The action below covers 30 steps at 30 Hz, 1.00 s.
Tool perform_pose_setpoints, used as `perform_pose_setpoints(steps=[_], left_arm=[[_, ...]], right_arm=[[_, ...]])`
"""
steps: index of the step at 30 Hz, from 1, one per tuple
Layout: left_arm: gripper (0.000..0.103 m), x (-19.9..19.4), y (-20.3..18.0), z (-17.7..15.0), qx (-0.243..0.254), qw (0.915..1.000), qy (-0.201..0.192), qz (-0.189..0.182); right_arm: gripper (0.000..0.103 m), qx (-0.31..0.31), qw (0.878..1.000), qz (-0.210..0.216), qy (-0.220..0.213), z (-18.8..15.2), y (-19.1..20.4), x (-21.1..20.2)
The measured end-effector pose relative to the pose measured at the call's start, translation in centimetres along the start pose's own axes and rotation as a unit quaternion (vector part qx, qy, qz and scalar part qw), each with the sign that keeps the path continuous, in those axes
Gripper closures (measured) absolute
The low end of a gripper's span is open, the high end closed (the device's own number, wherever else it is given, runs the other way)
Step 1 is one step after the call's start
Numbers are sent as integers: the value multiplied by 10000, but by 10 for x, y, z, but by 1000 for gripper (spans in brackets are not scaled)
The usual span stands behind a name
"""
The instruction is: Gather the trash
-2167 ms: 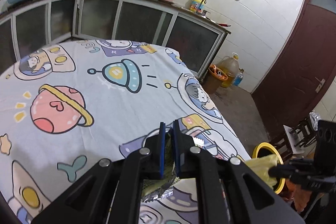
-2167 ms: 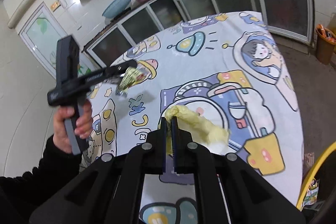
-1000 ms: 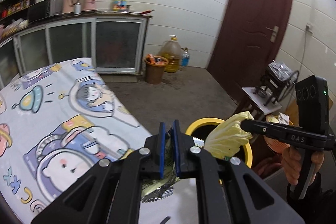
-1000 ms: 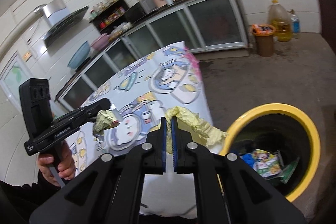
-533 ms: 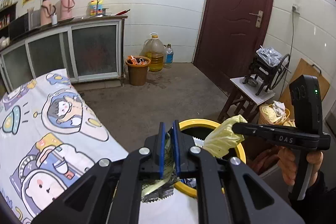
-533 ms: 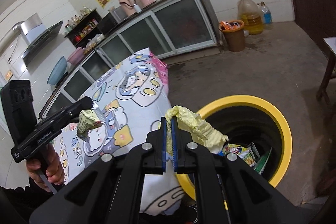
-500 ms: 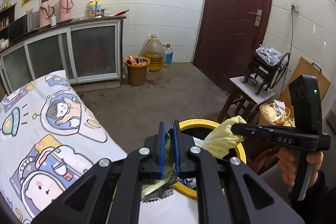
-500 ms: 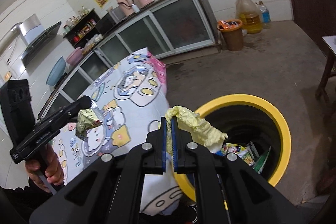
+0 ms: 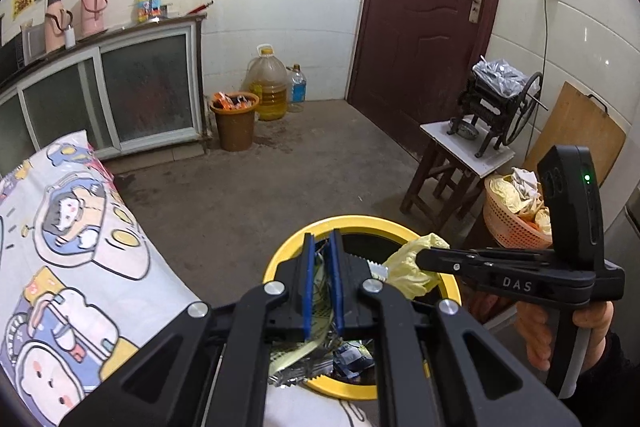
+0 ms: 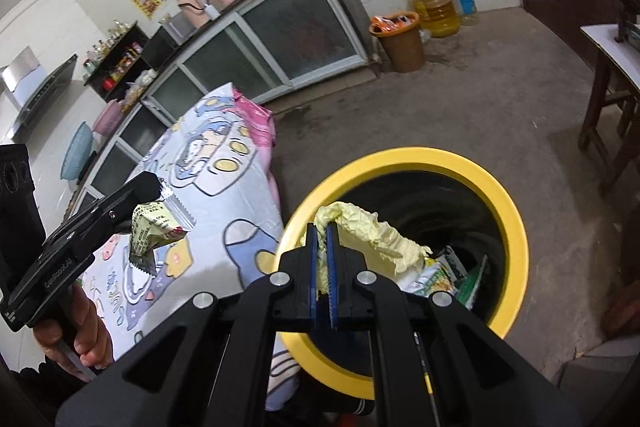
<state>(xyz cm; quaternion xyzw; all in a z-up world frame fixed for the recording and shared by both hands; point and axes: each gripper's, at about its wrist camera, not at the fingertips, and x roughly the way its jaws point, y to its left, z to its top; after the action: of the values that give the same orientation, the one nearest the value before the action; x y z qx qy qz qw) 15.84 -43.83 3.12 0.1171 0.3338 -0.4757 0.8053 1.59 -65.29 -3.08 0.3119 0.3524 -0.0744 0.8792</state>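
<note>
A yellow-rimmed bin [image 9: 352,223] [image 10: 496,187] stands on the floor beside the table, with wrappers inside. My left gripper [image 9: 321,247] is shut on a green foil snack wrapper [image 9: 320,307] [image 10: 154,227] that hangs below its pads, over the bin's near rim. My right gripper [image 10: 321,233] is shut on a crumpled yellow tissue [image 10: 372,233] [image 9: 408,265], held over the bin's left rim. Each gripper shows in the other's view: the right one [image 9: 424,257] at right, the left one [image 10: 154,187] at left above the tablecloth.
The table with a cartoon space-print cloth [image 9: 60,247] [image 10: 224,179] lies to the left of the bin. A wooden stool [image 9: 452,163] with a hand-crank machine, an orange basket [image 9: 512,219], a brown bucket [image 9: 236,123] and oil jugs [image 9: 268,87] stand around on the concrete floor.
Both grippers have swung away from the table and down toward the bin, still holding their trash. The bin's rim is now larger and nearer in both views.
</note>
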Motion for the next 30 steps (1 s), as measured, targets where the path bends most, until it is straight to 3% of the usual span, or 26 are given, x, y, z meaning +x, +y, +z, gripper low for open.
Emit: perform_pose_setpoints(steps=[5, 6, 7, 8, 9, 10, 12, 15, 20, 22, 26, 27, 30], left_arm=[[96, 20, 2, -1, -214, 9995, 201, -100], [87, 23, 3, -2, -232, 9994, 234, -109], [66, 26, 3, -2, -245, 9993, 270, -114], [53, 29, 4, -3, -272, 9991, 313, -114], [37, 31, 5, -5, -362, 9988, 328, -104], [37, 32, 7, -5, -430, 9985, 331, -100], [37, 32, 9, -9, -533, 9978, 373, -112], [35, 19, 22, -15, -815, 9963, 272, -87], [14, -27, 57, -31, -1393, 9899, -156, 234], [8, -50, 68, -41, -1570, 9861, -405, 365], [8, -104, 79, -66, -1398, 9802, -928, 1054], [8, -120, 79, -75, -1296, 9772, -1080, 1286], [8, -166, 79, -100, -1249, 9662, -1473, 1706]], right_arm=[[97, 254, 9992, -236, 217, -1, -16, 8], [96, 291, 9987, -321, 259, -2, -18, 9], [95, 322, 9981, -415, 326, -3, -21, 11], [92, 342, 9976, -473, 361, -4, -24, 12], [81, 369, 9973, -519, 376, -5, -26, 12], [62, 410, 9968, -580, 376, -6, -28, 12], [50, 524, 9962, -627, 292, -9, -32, 9], [51, 533, 9953, -773, 250, -12, -33, 1], [49, 395, 9925, -1159, -62, -20, -22, -19], [31, 226, 9899, -1365, -318, -23, -10, -27], [16, -291, 9795, -1734, -982, -33, 31, -41], [7, -384, 9769, -1757, -1152, -36, 42, -44], [8, -786, 9691, -1614, -1693, -51, 86, -50]])
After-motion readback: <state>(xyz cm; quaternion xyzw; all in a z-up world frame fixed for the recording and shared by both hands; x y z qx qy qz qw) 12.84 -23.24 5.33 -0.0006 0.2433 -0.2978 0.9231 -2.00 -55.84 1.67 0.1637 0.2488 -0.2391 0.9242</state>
